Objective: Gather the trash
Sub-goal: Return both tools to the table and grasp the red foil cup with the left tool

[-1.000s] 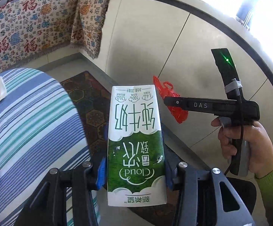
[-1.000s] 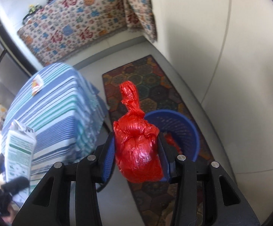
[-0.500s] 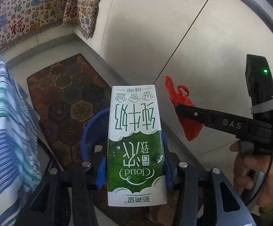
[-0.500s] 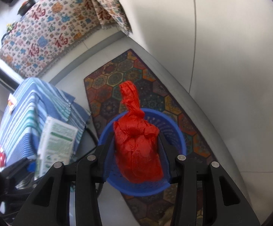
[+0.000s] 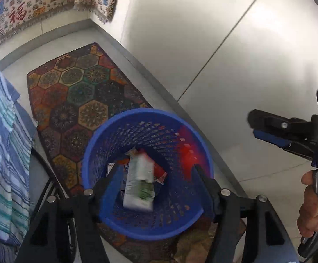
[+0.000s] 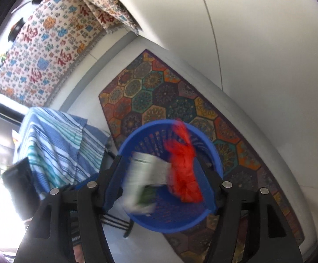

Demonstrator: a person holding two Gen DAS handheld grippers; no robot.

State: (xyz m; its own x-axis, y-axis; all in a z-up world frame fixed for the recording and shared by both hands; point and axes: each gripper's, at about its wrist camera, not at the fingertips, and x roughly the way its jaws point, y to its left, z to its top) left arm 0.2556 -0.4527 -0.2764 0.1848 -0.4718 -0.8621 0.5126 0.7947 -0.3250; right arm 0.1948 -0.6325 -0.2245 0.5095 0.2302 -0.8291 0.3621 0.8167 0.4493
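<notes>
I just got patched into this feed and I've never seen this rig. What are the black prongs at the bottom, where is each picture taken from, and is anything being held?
No robot here: a person holds a two-finger claw in each hand, each with a fisheye camera looking along its fingers. The prongs are those fingers. The left claw and right claw are both open, holding nothing. Below them a blue basket stands on a patterned rug. A milk carton and a red bag, both motion-blurred, are at the basket's mouth or inside. A striped cloth hangs nearby.
</notes>
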